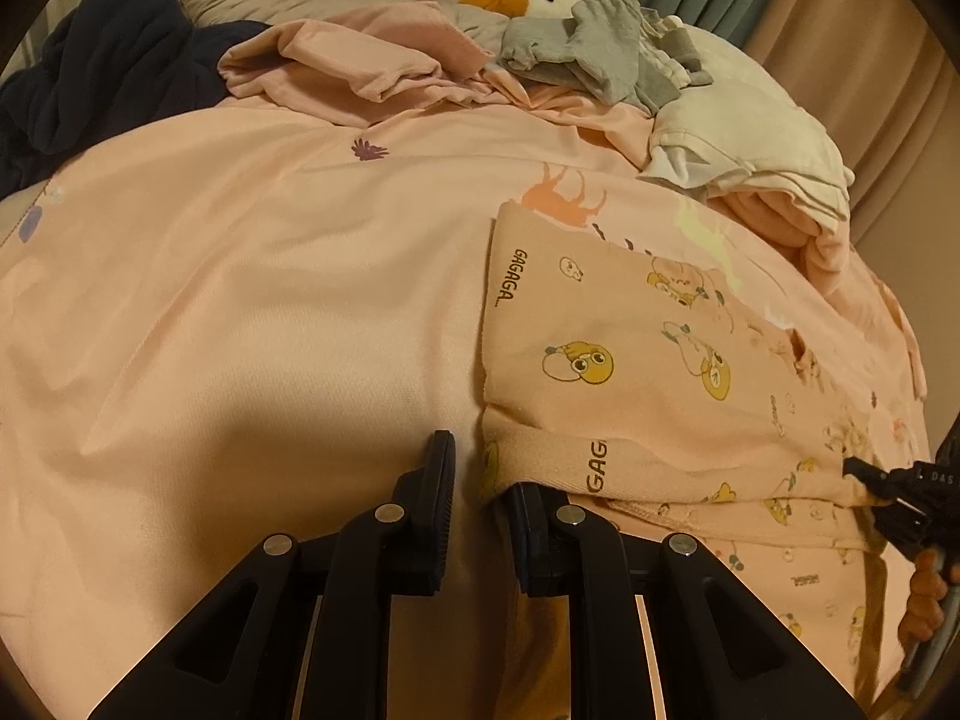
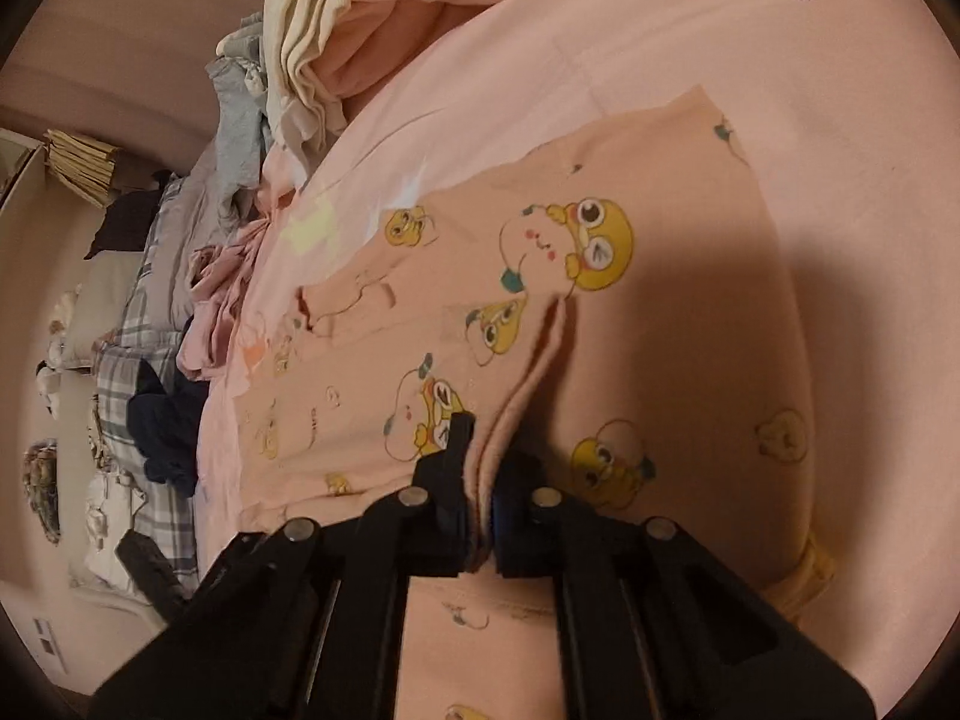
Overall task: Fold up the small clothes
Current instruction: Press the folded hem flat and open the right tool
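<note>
A small pink garment printed with yellow cartoon ducks (image 1: 648,360) lies partly folded on a pink bedsheet (image 1: 240,300). My left gripper (image 1: 480,480) is open beside the garment's left edge; its right finger sits under the folded hem, its left finger on bare sheet. My right gripper (image 2: 483,480) is shut on a fold of the same garment (image 2: 540,252), pinching a raised ridge of fabric. The right gripper also shows at the right edge of the left wrist view (image 1: 900,504).
A heap of unfolded clothes lies at the far side: pink cloth (image 1: 360,60), grey pieces (image 1: 600,48), a cream garment (image 1: 750,132), dark navy clothing (image 1: 108,60). A plush goose (image 1: 528,0) lies behind. Plaid bedding (image 2: 138,360) lies to the left.
</note>
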Available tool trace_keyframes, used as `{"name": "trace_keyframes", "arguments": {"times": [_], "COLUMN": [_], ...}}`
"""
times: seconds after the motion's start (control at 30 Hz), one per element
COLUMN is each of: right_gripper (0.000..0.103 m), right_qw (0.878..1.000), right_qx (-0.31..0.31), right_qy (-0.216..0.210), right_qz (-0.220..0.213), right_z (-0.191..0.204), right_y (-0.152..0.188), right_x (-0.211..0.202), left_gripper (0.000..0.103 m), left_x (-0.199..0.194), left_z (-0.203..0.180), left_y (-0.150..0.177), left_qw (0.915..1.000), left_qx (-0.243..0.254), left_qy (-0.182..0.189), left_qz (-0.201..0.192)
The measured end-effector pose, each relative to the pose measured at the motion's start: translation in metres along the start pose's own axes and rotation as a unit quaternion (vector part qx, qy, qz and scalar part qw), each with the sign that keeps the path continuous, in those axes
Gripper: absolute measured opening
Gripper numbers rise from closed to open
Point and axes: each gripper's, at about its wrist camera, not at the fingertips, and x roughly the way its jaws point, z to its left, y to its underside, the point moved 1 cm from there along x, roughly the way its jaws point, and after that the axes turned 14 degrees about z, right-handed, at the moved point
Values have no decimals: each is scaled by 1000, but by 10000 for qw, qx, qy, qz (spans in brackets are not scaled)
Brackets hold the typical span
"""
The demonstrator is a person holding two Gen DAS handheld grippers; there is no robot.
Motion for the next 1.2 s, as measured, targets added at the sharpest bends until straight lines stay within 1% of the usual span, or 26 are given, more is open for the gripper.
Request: {"name": "trace_keyframes", "arguments": {"times": [0.07,0.13,0.2,0.27,0.33,0.47,0.5,0.53,0.57,0.6,0.63,0.7,0.77,0.8,0.83,0.9,0.93,0.97,1.0,1.07,1.1,1.13,1.17,1.2], "right_gripper": [5,5,5,5,4,3,2,0,0,0,0,1,6,7,10,27,42,46,46,45,43,27,6,5], "right_qw": [9997,9985,9973,9964,9948,9952,9943,9909,9890,9882,9900,9905,9930,9957,9984,9999,10000,10000,10000,9999,9999,9998,9995,9995], "right_qx": [-155,-321,-358,-299,-233,-230,-209,-227,-257,-266,-240,-153,-124,-32,87,136,84,32,5,-6,-47,-81,-79,-57], "right_qy": [46,303,530,719,970,888,973,1239,1351,1399,1289,1273,1100,883,553,98,-37,-10,52,49,44,118,286,283], "right_qz": [-155,-331,-370,-337,-210,-351,-387,-481,-541,-569,-519,-499,-403,-261,-121,3,39,46,81,154,148,146,136,102], "right_z": [2,5,4,-3,-13,-18,-18,-16,-15,-15,-18,-25,-27,-30,-32,-29,-25,-21,-17,-9,-6,-4,-3,-4], "right_y": [0,0,-3,-5,-4,-2,-2,-3,-2,-3,-4,-4,-2,-1,-1,1,1,2,2,2,1,1,0,0], "right_x": [-11,-24,-29,-26,-15,-19,-21,-24,-27,-31,-34,-38,-39,-39,-38,-34,-31,-29,-24,-12,-7,-3,1,2], "left_gripper": [17,17,17,17,17,17,17,17,17,17,17,17,17,17,17,17,17,17,17,17,17,17,17,17], "left_x": [0,-1,-2,-2,-4,-16,-18,-20,-24,-28,-31,-40,-43,-43,-42,-33,-28,-22,-15,-7,-5,-6,-6,-7], "left_z": [-2,-6,-12,-13,-10,-1,1,1,2,2,1,-2,-4,-5,-5,-5,-5,-7,-9,-12,-14,-15,-16,-17], "left_y": [-1,-1,0,1,2,8,9,11,13,16,18,22,22,22,22,18,17,15,14,13,13,14,14,13], "left_qw": [9999,9995,9987,9982,9985,9989,9984,9981,9977,9976,9976,9978,9972,9971,9973,9973,9968,9963,9960,9961,9968,9970,9970,9969], "left_qx": [47,100,148,212,258,189,176,184,226,285,328,464,567,576,557,452,410,383,355,296,291,295,303,321], "left_qy": [-102,-281,-481,-543,-458,-50,-10,13,56,67,35,-206,-389,-408,-339,82,223,286,251,189,185,166,127,105], "left_qz": [55,90,98,101,149,429,528,585,632,633,612,431,306,294,335,571,655,717,778,804,726,697,696,707]}}
